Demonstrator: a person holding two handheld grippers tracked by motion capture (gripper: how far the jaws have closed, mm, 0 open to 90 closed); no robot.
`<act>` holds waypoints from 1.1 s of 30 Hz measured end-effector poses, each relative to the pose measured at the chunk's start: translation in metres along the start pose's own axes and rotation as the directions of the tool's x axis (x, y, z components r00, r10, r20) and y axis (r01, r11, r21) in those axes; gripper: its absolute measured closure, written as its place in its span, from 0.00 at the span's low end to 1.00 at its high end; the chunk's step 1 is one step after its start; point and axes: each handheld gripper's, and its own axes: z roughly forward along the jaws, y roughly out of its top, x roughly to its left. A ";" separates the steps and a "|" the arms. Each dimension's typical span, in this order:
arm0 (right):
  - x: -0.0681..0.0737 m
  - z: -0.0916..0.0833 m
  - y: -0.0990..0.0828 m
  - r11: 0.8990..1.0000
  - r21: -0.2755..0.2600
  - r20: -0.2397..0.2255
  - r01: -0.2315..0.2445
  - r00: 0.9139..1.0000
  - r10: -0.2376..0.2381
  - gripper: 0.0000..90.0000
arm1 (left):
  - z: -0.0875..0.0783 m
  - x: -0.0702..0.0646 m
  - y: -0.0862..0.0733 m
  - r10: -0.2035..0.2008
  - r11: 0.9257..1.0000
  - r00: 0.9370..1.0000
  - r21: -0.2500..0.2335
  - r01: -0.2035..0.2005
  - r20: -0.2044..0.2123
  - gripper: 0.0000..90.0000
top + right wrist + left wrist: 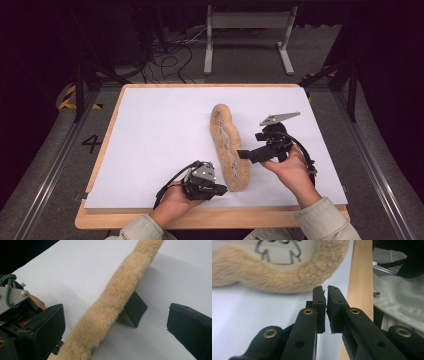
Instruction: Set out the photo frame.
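Observation:
A long tan plush (227,145) with a pale marked strip down its middle lies lengthwise on the white sheet (160,130). My left gripper (222,190) sits at its near end, pointing at it. In the left gripper view the jaws (326,290) stand almost together with only a slit and nothing between them, short of the fur (274,282). My right gripper (246,154) comes in from the plush's right side. Its jaws (115,315) stand wide open; the plush (120,287) runs between them untouched, and a small black flap (133,311) shows behind it.
The sheet covers a wooden table whose front edge (215,217) runs just behind both hands. In the right gripper view the left gripper (12,297) shows at the left edge. Beyond the table stand a grey metal frame (247,22) and floor cables (170,55).

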 end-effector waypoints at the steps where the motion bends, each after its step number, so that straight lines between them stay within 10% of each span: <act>1: 0.001 0.003 0.004 1.000 0.011 0.007 -0.002 1.000 0.002 0.02 | -0.005 0.002 -0.002 -0.011 1.000 1.000 -0.009 0.011 -0.008 0.93; 24: -0.015 0.074 0.051 0.972 0.199 0.131 -0.128 0.986 0.103 0.25 | -0.064 0.025 -0.035 -0.134 0.985 0.982 -0.124 0.118 -0.134 0.89; 29: -0.013 0.088 0.053 0.961 0.242 0.188 -0.131 0.978 0.086 0.44 | -0.066 0.027 -0.036 -0.145 0.982 0.980 -0.138 0.126 -0.136 0.88; 33: -0.015 0.094 0.051 0.949 0.269 0.135 -0.166 0.982 0.134 0.65 | -0.066 0.028 -0.036 -0.148 0.982 0.980 -0.139 0.129 -0.135 0.88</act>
